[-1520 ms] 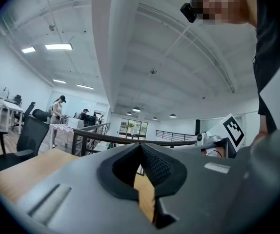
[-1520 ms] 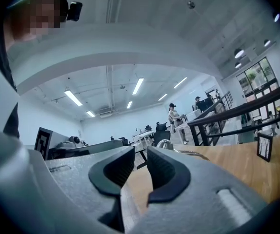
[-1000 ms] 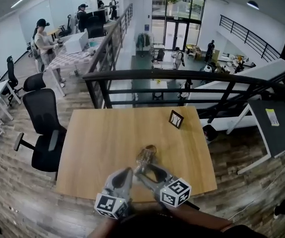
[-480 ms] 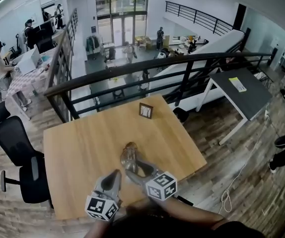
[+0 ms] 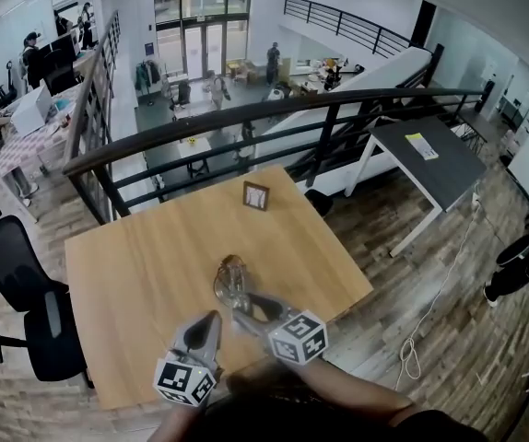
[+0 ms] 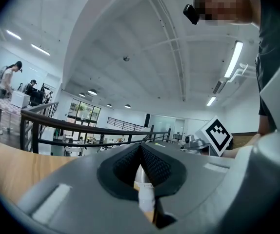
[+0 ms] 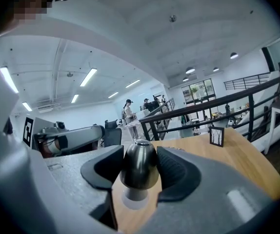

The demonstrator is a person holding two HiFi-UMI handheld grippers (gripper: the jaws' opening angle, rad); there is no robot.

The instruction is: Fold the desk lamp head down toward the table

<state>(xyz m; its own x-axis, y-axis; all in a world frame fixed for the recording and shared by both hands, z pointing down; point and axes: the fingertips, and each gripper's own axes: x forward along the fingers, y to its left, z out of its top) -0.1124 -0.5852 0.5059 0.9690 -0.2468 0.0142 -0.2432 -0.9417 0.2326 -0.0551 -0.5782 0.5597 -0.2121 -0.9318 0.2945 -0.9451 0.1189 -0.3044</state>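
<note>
Nearest the person, the left gripper [image 6: 140, 147] has its pads pressed together at the tips. A pale, slim piece shows in the gap under them, and I cannot tell what it is. Just to its right, the right gripper [image 7: 141, 150] is closing its jaws on the lamp head [image 7: 139, 167], a dark metal dome standing between the pads. Both pads lie against its flanks with no gap showing. Below the dome a pale stem meets the wooden table [image 5: 135, 265], so the desk lamp [image 5: 232, 279] stands directly ahead of the right gripper's tips and a little right of the left gripper's tips. Compared with a second ago, both grippers keep the same stations about the lamp, the right on it and the left drawn up beside it. I cannot tell whether the head has tilted since then. What has changed is the outlook: the head camera has swung, so the table edge and the railing [image 5: 246, 118] now slant across the view. Well beyond the right gripper's jaws, a small picture frame [image 5: 256, 195] stands near the table's far edge, as before. Further off to the right of the grippers a dark side table [image 5: 430, 155] has come more fully into sight. Off their left side an office chair [image 5: 25, 293] now sits close to the picture's border.
</note>
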